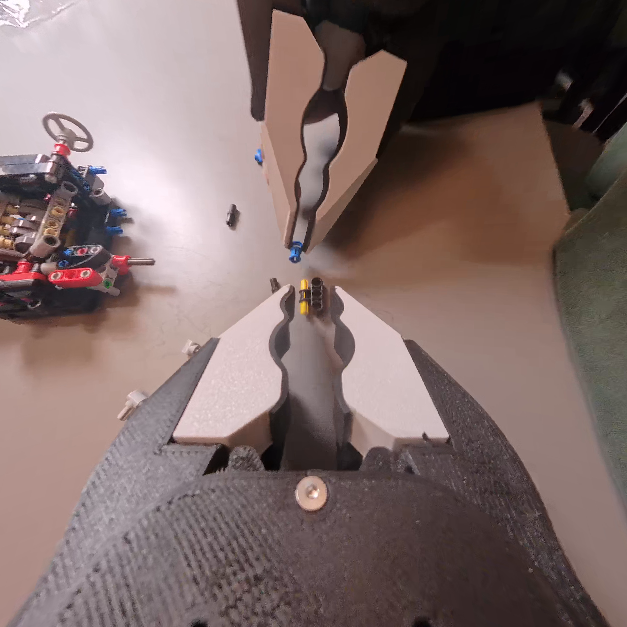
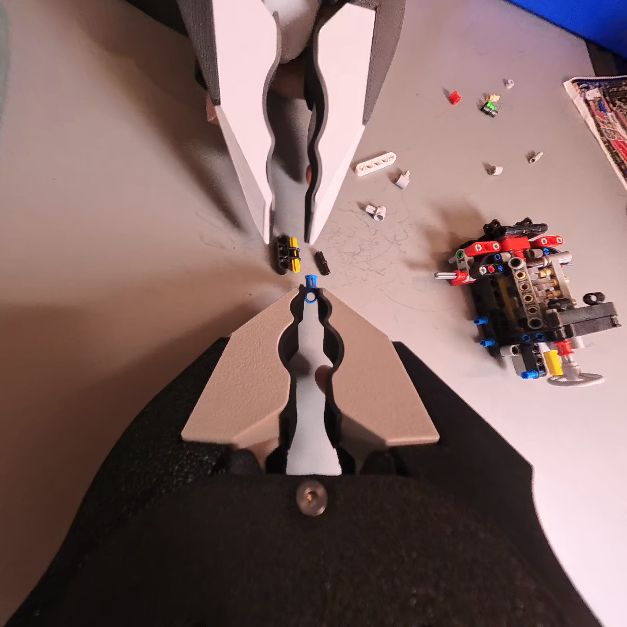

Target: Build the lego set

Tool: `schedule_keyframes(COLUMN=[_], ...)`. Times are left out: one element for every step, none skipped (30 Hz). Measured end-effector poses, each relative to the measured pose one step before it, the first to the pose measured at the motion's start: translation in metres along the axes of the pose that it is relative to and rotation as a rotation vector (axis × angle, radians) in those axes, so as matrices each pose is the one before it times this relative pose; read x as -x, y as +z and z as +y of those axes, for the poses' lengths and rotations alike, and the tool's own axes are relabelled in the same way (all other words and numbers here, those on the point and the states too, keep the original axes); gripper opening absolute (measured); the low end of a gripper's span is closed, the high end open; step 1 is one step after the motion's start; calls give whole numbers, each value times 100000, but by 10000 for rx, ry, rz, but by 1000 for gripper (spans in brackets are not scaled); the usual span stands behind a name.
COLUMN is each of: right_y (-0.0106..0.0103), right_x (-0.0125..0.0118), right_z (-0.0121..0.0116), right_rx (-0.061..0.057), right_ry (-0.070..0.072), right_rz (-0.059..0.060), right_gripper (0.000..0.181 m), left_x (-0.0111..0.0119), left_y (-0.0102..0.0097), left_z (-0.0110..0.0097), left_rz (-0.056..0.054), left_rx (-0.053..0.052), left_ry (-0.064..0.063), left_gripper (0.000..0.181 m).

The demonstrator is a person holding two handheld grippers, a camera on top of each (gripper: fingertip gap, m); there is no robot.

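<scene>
We've got the blue pin (image 2: 310, 288) pinched in the right hand-held gripper (image 2: 310, 291), left hand-held gripper (image 1: 314, 291) narrowly open around the black beam (image 1: 317, 295) on the tabletop (image 1: 169, 101); clamp beam first, then align pin to hole.

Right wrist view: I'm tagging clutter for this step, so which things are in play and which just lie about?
In play:
right gripper, shut on blue pin
left gripper, open
black beam with yellow pin

Lying about:
loose black pin
white beam
grey connectors
part-built car
booklet
</scene>
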State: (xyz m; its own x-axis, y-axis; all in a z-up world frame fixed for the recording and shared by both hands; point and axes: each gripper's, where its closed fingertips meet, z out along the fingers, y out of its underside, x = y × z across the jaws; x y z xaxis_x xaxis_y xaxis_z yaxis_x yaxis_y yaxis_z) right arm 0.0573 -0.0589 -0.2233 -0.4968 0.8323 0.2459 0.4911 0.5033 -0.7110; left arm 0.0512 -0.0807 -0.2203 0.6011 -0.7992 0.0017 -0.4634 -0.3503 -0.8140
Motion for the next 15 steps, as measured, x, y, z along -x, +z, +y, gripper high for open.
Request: schedule_keyframes(right_y=[-144,-147,-137,-107,-71,-36,-10,13,32,39,41,34,30,7,-14], right_x=[-71,-136,-142,-141,-83,-53,-3,34,60,73,102,93,62,34,38], right_z=[-240,-277,-259,-219,-202,-206,-217,-213,-233,-227,-200,-171,-113,-99,-96], right_rx=[-140,-157,-130,-103,-99,-106,-106,-107,-111,-112,-98,-78,-51,-49,-50], right_ry=[30,32,22,-6,-36,-44,-35,-36,-49,-51,-43,-38,-34,-28,-9], right_rz=[35,72,83,86,77,65,40,20,21,12,-12,-13,0,7,-15], right_gripper=[6,6,5,5,5,5,5,6,6,5,5,5,5,5,5], left_x=[100,39,-18,-37,15,61,30,54,88,56,2,-70,-80,-44,-20], left_y=[-277,-245,-191,-121,-62,-8,32,52,65,70,77,69,70,57,49], left_z=[-497,-514,-487,-414,-341,-266,-204,-143,-100,-60,-18,42,76,64,67], left_rz=[112,151,191,179,152,122,140,119,81,88,104,118,92,25,-21], left_rx=[-301,-313,-300,-267,-228,-186,-163,-133,-93,-66,-29,19,40,33,38], left_ry=[-398,-450,-460,-453,-453,-453,-429,-412,-382,-323,-250,-165,-73,1,48], left_gripper=[19,19,20,20,20,21,22,22,22,22,21,18,15,13,10])
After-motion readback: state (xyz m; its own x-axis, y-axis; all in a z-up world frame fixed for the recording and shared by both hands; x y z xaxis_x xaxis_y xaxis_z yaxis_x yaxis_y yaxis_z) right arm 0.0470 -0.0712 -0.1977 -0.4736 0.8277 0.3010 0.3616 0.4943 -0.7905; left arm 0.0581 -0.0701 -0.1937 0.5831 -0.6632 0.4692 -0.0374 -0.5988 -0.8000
